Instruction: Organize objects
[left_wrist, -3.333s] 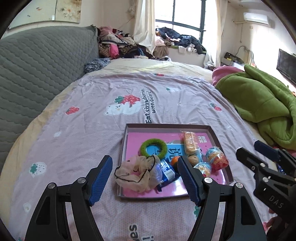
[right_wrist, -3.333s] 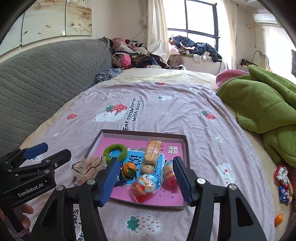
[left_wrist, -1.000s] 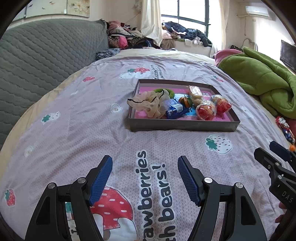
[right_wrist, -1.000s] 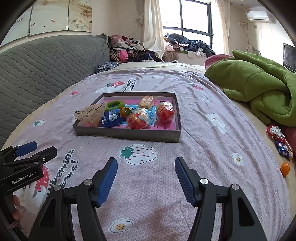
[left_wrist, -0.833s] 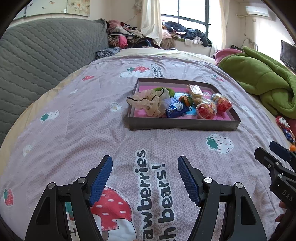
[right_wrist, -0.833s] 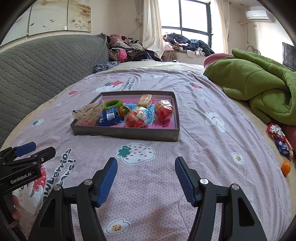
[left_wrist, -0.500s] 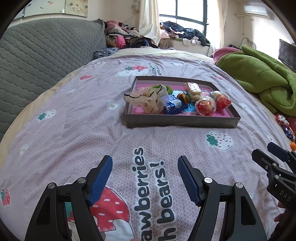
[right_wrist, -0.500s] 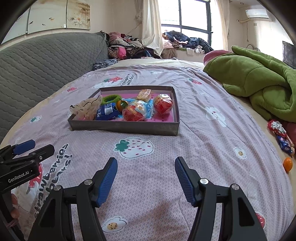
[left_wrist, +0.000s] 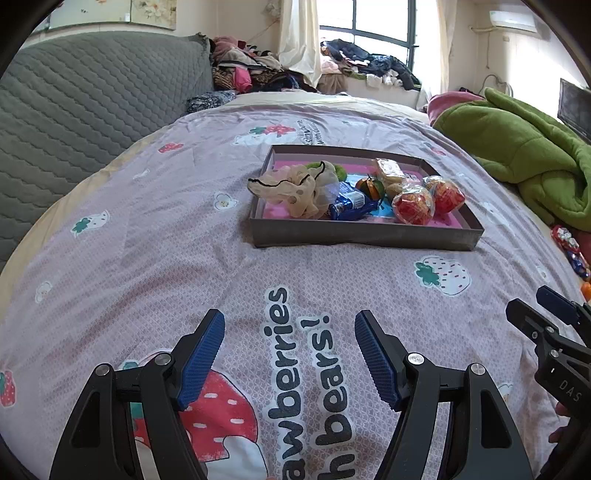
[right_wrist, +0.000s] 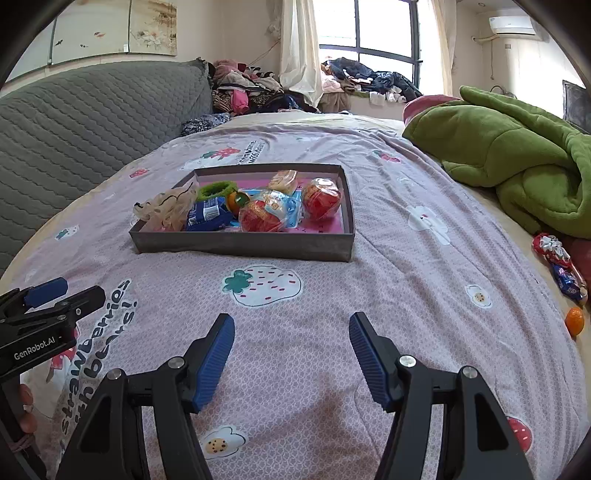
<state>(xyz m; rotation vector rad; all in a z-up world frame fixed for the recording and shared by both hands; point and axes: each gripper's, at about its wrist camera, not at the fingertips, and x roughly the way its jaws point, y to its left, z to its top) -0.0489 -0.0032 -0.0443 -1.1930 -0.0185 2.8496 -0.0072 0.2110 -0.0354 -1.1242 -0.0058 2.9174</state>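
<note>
Grey card tray (right_wrist: 243, 246) on the bed, well ahead of both tools, crammed with small things. Beige scrunchie (left_wrist: 295, 186) draped over the tray's left wall, half out already; likely to slide off onto the quilt (right_wrist: 369, 280) at any nudge of the tray. Blue packet (right_wrist: 207, 218) just right of the scrunchie, a tangerine (right_wrist: 236, 201) behind it, a green ring (right_wrist: 216, 189) toward the tray's far left. Two round red-wrapped sweets (right_wrist: 321, 203) near the tray's right wall, smooth and free to roll if the soft bedding tips under a pressing tool. A bun (left_wrist: 388, 170) toward the tray's far wall.

Far right of the tray, at the bed's edge: a loose tangerine (right_wrist: 575, 320) and wrapped candies (right_wrist: 557, 258), seemingly not yet gathered. Risky reach there: a push instead of a clean pinch could send the round fruit over the edge.

Left tool (left_wrist: 290, 354) with jaws spread wide, nothing between them, over the quilt's lettering, well short of the tray. Right tool (right_wrist: 291, 356) likewise gaping and empty, over bare quilt. Side by side, so a crossing reach could knock one against the other.
</note>
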